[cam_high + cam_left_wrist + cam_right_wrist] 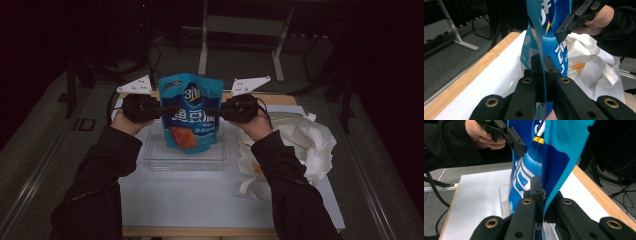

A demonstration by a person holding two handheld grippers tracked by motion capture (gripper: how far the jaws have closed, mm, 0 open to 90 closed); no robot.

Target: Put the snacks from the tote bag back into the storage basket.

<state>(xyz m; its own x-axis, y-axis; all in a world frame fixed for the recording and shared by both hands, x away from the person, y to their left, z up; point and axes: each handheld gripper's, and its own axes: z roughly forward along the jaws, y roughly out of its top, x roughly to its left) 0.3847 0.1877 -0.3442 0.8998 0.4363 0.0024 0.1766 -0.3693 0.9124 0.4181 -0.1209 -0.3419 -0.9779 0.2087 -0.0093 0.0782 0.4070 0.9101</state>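
A blue snack pouch (191,112) with a red-orange picture hangs upright over a clear plastic tray (165,161). My left gripper (168,110) is shut on the pouch's left edge, and my right gripper (215,111) is shut on its right edge. In the left gripper view the jaws (543,68) pinch the thin edge of the pouch (552,42), with the right gripper (567,27) beyond it. In the right gripper view the jaws (540,191) clamp the pouch (551,152), and the left gripper (516,143) grips the far side.
A crumpled white cloth bag (300,142) lies on the white table top (200,200) to the right of the tray. The table has a wooden rim (461,82). A metal stand (240,35) and cables sit on the dark floor behind.
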